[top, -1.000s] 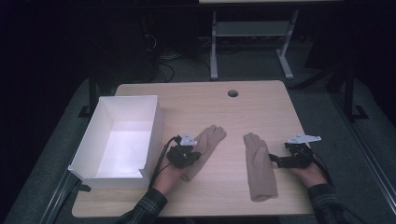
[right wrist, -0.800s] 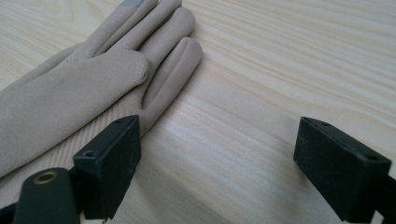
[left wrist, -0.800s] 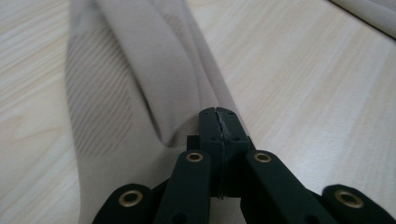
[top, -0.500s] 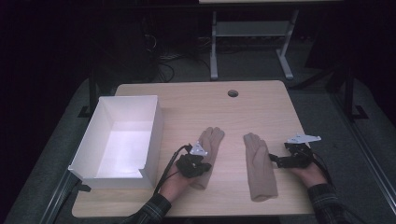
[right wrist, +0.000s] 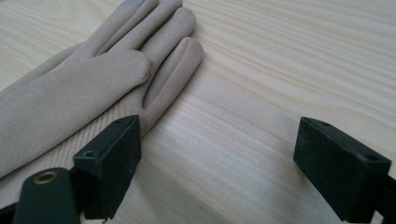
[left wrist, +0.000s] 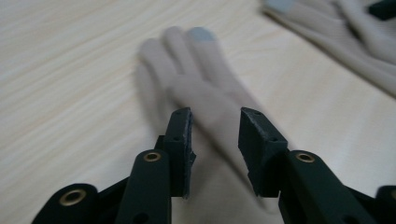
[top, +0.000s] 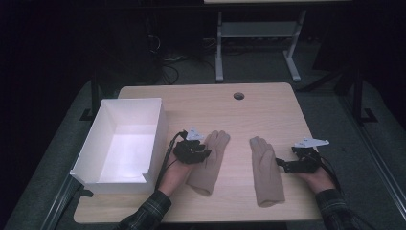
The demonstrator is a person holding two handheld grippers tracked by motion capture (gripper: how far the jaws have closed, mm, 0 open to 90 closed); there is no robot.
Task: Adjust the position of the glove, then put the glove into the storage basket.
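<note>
Flat, beige gloves (top: 209, 162), grey fingertip (left wrist: 201, 33)

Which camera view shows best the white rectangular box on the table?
The high view shows the white rectangular box best: it sits whole at the left side of the light wooden table, open at the top, with its inside visible. The left gripper view and the right gripper view look at beige gloves and the tabletop instead.

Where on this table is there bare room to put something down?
Free: the far strip of table around the cable hole, and inside the white box. Crowded: the near middle, with left glove, right glove and both tongs.
</note>
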